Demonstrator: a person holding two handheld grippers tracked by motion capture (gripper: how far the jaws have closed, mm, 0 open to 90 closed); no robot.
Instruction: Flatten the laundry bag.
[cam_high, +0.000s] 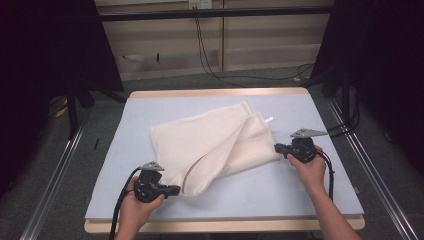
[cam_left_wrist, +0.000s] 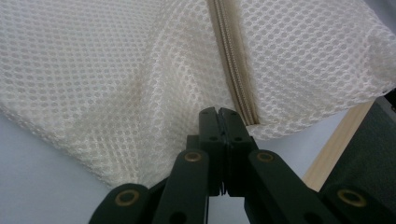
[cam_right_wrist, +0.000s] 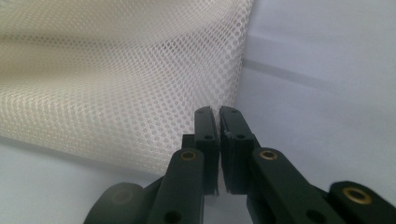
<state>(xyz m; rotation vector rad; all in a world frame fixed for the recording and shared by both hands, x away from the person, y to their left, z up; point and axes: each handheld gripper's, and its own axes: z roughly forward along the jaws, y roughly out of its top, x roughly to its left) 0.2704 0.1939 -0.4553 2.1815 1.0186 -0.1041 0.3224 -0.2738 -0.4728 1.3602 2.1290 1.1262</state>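
The mesh bag (cam_high: 215, 147) is lying rumpled and half-folded mid-bench (cam_high: 300, 200). The left claw (cam_high: 174, 190) and right claw (cam_high: 278, 147) are each pinching an edge; flattening and neat folding are remaining.

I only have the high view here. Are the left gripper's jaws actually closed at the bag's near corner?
Observer: Yes, the left gripper is shut, its tips at the mesh bag's edge.
Operator: Any fastening on the bag?
Observer: A zipper runs straight up from those tips.
Operator: And the right gripper?
Observer: The right gripper is shut too, at the mesh edge; whether fabric is pinched is unclear.
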